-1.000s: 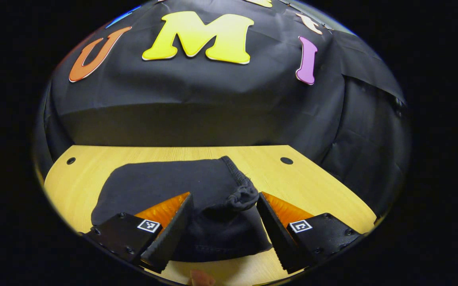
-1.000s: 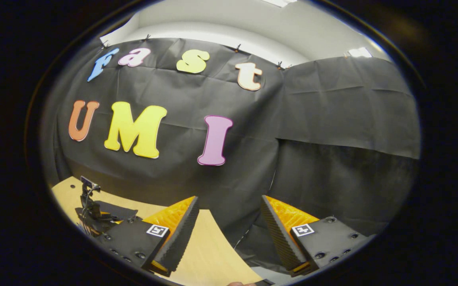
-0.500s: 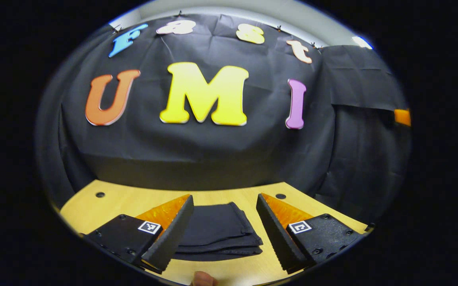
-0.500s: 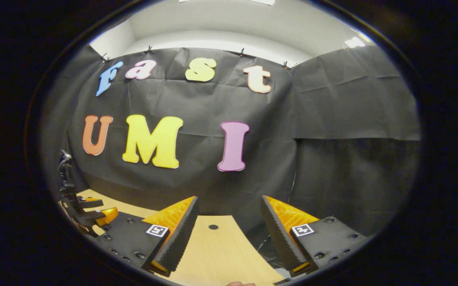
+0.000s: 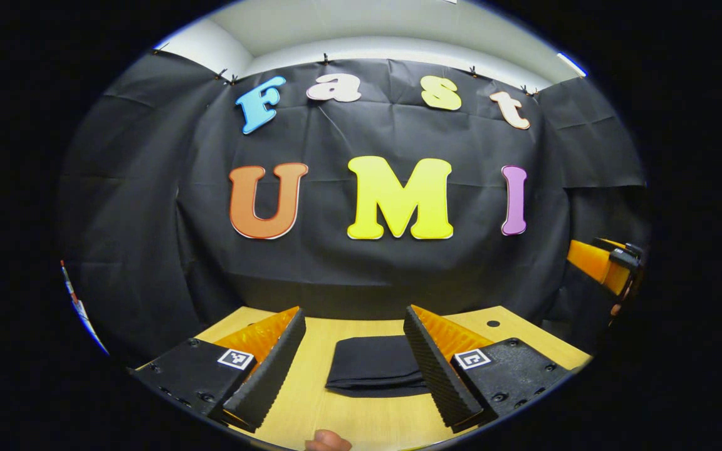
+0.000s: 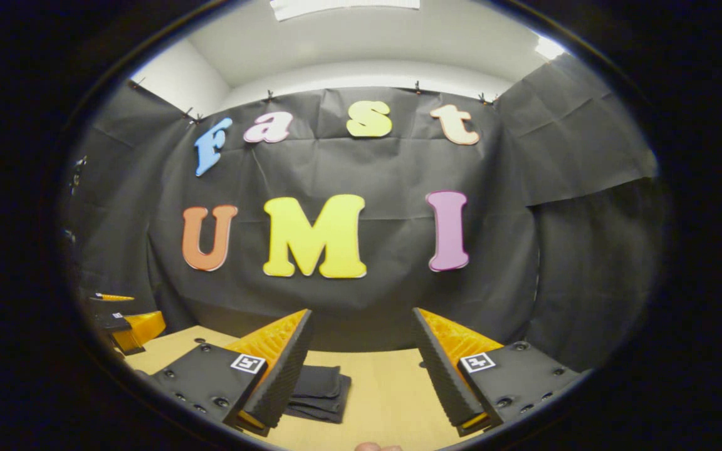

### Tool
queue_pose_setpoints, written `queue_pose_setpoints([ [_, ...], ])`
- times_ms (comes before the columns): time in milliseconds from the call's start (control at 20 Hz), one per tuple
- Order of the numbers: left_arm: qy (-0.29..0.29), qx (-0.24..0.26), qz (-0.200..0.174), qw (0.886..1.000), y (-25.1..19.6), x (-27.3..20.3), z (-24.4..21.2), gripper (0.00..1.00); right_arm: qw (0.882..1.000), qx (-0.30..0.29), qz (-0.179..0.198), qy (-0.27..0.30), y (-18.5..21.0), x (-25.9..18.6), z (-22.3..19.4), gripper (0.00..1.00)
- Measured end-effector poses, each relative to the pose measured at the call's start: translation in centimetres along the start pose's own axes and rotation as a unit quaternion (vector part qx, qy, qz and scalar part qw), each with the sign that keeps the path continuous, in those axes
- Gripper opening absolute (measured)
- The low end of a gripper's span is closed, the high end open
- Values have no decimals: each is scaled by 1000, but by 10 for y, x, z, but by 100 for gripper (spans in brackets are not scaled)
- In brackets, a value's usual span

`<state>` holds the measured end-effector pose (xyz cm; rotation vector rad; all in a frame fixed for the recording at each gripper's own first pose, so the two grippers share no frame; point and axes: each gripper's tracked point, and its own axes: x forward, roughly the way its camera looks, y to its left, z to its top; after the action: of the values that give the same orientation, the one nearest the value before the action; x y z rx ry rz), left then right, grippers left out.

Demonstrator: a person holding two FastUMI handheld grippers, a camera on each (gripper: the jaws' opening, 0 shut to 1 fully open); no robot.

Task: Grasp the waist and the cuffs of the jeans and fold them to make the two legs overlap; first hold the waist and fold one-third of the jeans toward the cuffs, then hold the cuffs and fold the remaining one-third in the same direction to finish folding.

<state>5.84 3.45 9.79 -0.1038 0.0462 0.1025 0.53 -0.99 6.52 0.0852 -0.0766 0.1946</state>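
The wooden table [image 5: 311, 407] holds the dark jeans [image 5: 370, 373], folded into a small flat pile (neat and square). The left gripper [image 5: 353, 363] and the right gripper [image 6: 361, 366] both gape wide, holding nothing, above the table.

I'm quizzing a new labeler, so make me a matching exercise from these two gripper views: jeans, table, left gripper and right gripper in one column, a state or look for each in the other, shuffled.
Things:
1. jeans
2. table
3. left gripper
4. right gripper

States:
A. light wood with small dark holes
B. open, jeans lying between its fingers
C. folded into a dark flat stack
D. open, bare tabletop between its fingers

Pairs: 1-C, 2-A, 3-B, 4-D
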Motion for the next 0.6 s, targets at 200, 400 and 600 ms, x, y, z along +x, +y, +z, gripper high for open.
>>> queue_pose_setpoints([
  [200,-9,-11,13,1000,10,-12,8,100,999,-18,38,16,37,-5,-19,94],
  [400,-11,-7,11,1000,12,-15,8,100,999,-6,45,21,44,-8,-22,94],
  [600,-11,-2,0,1000,6,-12,9,100,999,-10,43,21,43,-9,-21,96],
])
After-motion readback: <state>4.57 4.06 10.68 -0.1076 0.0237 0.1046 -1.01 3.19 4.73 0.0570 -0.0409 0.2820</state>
